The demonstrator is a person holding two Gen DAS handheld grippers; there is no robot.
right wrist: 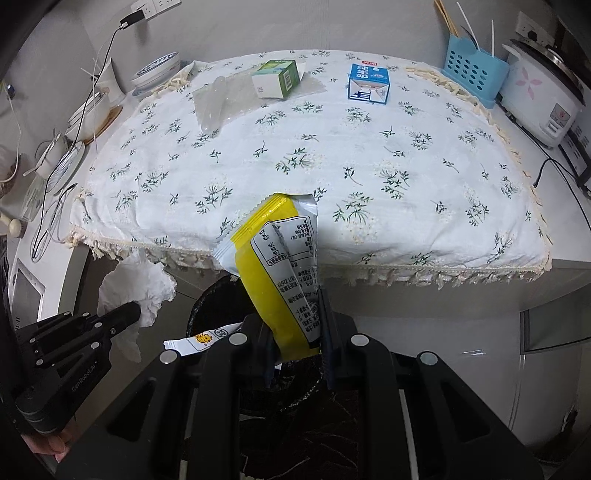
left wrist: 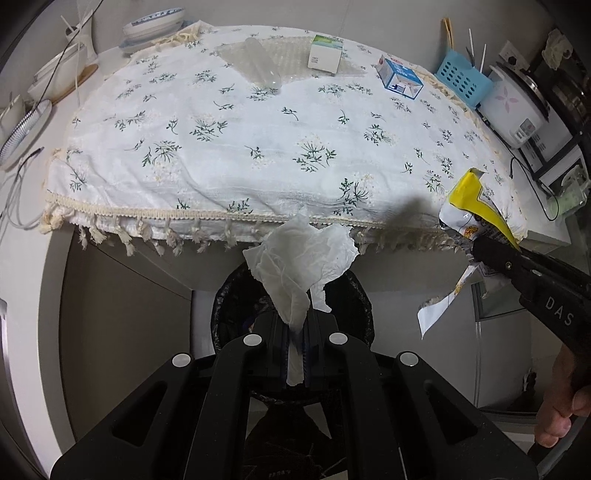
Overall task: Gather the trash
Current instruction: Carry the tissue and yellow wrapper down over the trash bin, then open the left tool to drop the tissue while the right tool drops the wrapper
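My left gripper (left wrist: 295,332) is shut on a crumpled white tissue (left wrist: 299,258) and holds it above the black trash bin (left wrist: 354,306) below the table's front edge. My right gripper (right wrist: 295,328) is shut on a yellow and white snack wrapper (right wrist: 280,254), held above the same bin (right wrist: 210,306). The right gripper also shows in the left wrist view (left wrist: 484,247) with the wrapper (left wrist: 472,206). The left gripper shows in the right wrist view (right wrist: 133,310) with the tissue (right wrist: 136,280). On the table lie a green and white carton (left wrist: 325,53), a blue and white carton (left wrist: 399,77) and a clear plastic bottle (left wrist: 264,66).
The table wears a white floral cloth (left wrist: 258,140). Bowls and plates (left wrist: 155,26) stand at the back left. A blue basket (left wrist: 463,79) and a rice cooker (left wrist: 517,107) stand at the right. Cables (right wrist: 48,206) lie at the left.
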